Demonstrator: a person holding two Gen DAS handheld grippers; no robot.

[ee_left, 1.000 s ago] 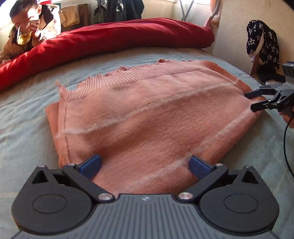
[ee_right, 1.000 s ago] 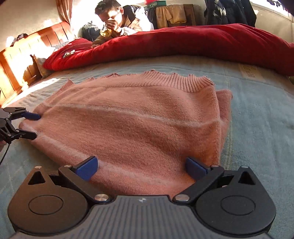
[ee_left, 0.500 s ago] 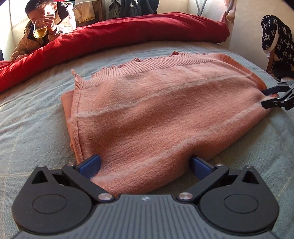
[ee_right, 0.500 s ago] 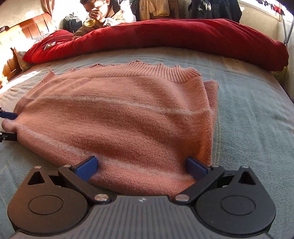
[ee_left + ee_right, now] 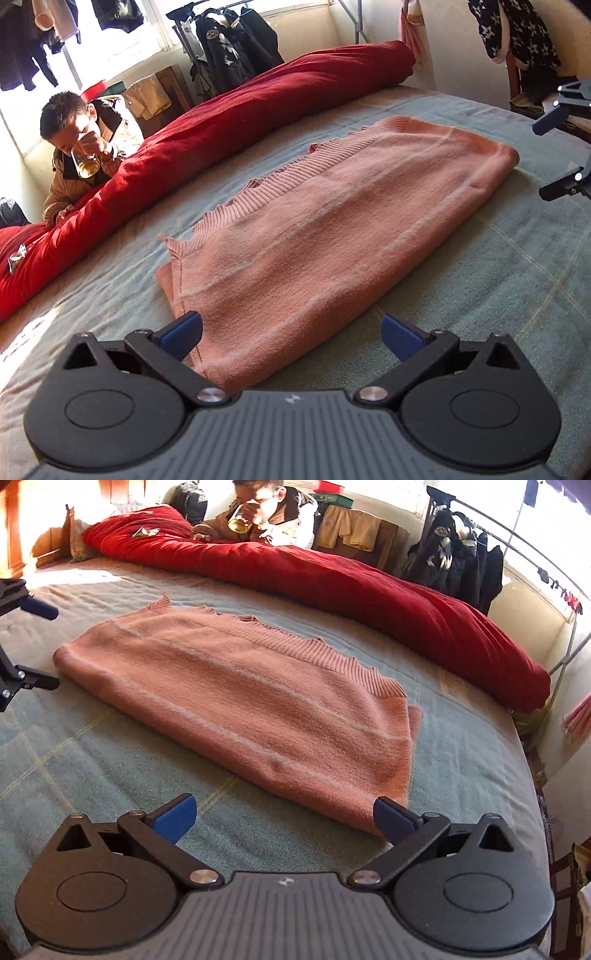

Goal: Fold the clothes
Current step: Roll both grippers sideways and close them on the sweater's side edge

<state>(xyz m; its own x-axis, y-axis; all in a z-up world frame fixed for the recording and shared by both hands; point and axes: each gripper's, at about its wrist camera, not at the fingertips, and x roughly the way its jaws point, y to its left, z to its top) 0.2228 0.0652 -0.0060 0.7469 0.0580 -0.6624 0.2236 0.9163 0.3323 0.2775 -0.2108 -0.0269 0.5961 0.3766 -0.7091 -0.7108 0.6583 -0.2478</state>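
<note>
A pink knit sweater [image 5: 332, 236] lies folded flat on the grey-green bed cover [image 5: 498, 280], ribbed hem toward the far side. My left gripper [image 5: 291, 334] is open just above the sweater's near left corner, holding nothing. The right gripper [image 5: 554, 158] shows at the right edge of the left wrist view, open beside the sweater's far end. In the right wrist view the sweater [image 5: 240, 698] stretches across the bed, and my right gripper [image 5: 282, 818] is open near its right corner, empty. The left gripper [image 5: 26, 646] appears at the left edge there.
A long red duvet [image 5: 240, 122] is rolled along the far side of the bed. A person [image 5: 81, 147] sits behind it drinking from a glass. Coats hang on a rack [image 5: 454, 561] by the window. A star-patterned garment [image 5: 517, 37] hangs at the right wall.
Both grippers have drawn back and risen from the sweater's edge; the fabric no longer lies between their fingers. The views have swung outward, and each gripper now sits off a corner.
</note>
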